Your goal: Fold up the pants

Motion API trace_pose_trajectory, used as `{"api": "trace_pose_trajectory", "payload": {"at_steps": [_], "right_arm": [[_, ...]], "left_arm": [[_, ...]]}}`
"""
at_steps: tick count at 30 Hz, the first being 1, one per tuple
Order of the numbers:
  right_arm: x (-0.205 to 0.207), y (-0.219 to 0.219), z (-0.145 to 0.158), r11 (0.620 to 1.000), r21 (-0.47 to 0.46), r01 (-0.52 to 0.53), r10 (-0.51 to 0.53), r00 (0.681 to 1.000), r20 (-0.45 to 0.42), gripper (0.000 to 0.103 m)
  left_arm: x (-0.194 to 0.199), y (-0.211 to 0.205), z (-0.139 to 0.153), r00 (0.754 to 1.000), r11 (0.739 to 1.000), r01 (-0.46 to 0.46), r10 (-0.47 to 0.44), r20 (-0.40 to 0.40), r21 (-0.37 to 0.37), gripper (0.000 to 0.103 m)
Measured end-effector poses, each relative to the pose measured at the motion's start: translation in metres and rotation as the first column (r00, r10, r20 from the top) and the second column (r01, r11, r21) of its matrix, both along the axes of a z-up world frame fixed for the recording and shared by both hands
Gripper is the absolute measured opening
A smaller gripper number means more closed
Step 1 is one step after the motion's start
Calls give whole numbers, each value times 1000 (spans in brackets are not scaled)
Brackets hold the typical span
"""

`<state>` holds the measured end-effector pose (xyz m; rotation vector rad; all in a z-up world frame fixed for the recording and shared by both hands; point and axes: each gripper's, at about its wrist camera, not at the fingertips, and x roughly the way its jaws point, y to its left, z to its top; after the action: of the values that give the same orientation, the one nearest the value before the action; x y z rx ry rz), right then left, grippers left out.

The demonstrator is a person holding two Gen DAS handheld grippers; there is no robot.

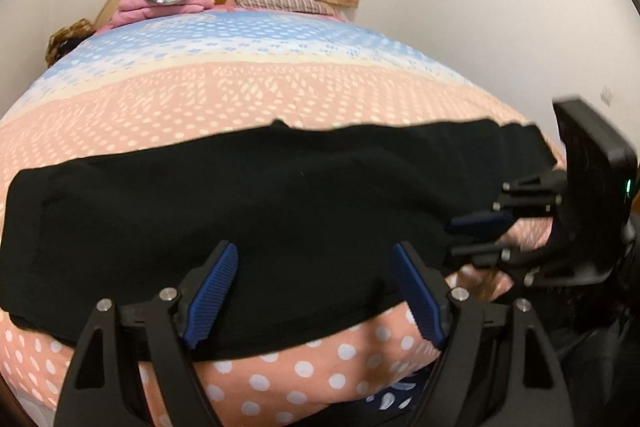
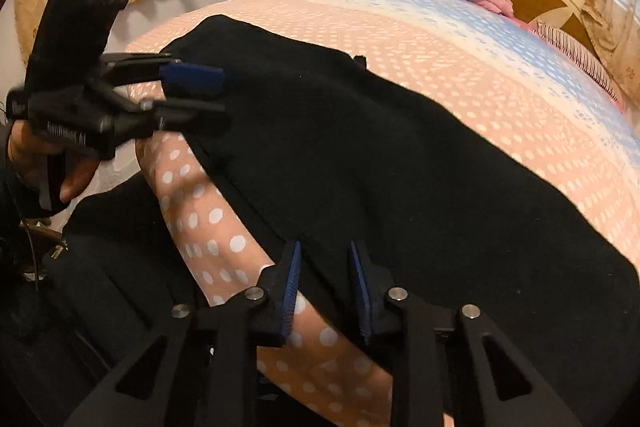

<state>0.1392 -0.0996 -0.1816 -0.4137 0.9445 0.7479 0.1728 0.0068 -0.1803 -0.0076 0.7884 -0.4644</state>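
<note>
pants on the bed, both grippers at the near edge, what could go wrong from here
1. The pants lie right along the near edge of the bed; a pull toward the person could probably drag them off.
2. The left gripper has its jaws wide open over thick black cloth, so it may pinch only the top layer.
3. The right gripper has narrow jaws at the hem beside the dotted bedspread and might catch that too.

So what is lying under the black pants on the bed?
Under the black pants only the pink dotted bedcover shows, around their edges. Whatever lies directly beneath the cloth is covered, so it cannot be seen. Both grippers, left gripper and right gripper, are open near the front edge.
</note>
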Motion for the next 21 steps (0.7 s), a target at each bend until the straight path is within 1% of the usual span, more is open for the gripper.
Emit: {"api": "trace_pose_trajectory", "payload": {"at_steps": [1, 3, 4, 7, 10, 11, 12, 13, 14, 15, 16, 18, 19, 21], "right_arm": [[2, -2, 2, 1000, -2, -1, 1, 1000, -13, 5], [-6, -1, 6, 1000, -7, -16, 16, 1000, -12, 5], [-10, 1, 8, 999, -11, -34, 34, 999, -8, 5], [-22, 2, 11, 997, -32, -64, 64, 998, -4, 5], [-19, -1, 2, 996, -82, -42, 44, 999, 17, 5], [-18, 0, 1, 995, -88, -38, 41, 999, 30, 5], [-18, 2, 1, 996, -83, -43, 46, 998, 37, 7], [-18, 4, 2, 995, -88, -41, 45, 998, 45, 13], [-19, 8, 4, 994, -100, -39, 46, 997, 68, 20], [-21, 11, 8, 994, -100, -49, 57, 995, 82, 36], [-23, 16, 14, 995, -63, -79, 84, 994, 74, 42], [-23, 22, 24, 994, 9, -110, 110, 992, 56, 42], [-22, 26, 26, 993, 29, -117, 115, 992, 52, 42], [-16, 37, 23, 992, 40, -121, 120, 992, 40, 42]], "left_arm": [[-1, -2, -2, 1000, 1000, 4, -4, 1, 11, 82], [0, -3, -3, 1000, 1000, 0, 0, -1, 13, 82], [-1, -6, -4, 1000, 1000, -4, 4, -6, 1, 82], [-2, 4, 0, 1000, 999, -13, 13, -12, -39, 82], [-2, 3, 1, 1000, 999, 13, -13, -14, -53, 82], [-2, -1, -2, 999, 998, 38, -39, -31, -41, 82], [-3, -4, -5, 997, 998, 57, -58, -45, -26, 82], [-6, -7, -8, 996, 998, 67, -67, -50, -1, 82], [-10, -10, -9, 997, 996, 77, -76, -27, 40, 82], [-13, -12, -8, 996, 995, 87, -86, -22, 57, 82], [-16, -12, -7, 995, 993, 97, -95, -22, 66, 82], [-17, -8, -2, 996, 993, 93, -93, -7, 72, 82], [-18, -4, 0, 997, 994, 81, -81, 1, 70, 82], [-13, 9, 5, 999, 998, 32, -33, 12, 55, 82]]}}
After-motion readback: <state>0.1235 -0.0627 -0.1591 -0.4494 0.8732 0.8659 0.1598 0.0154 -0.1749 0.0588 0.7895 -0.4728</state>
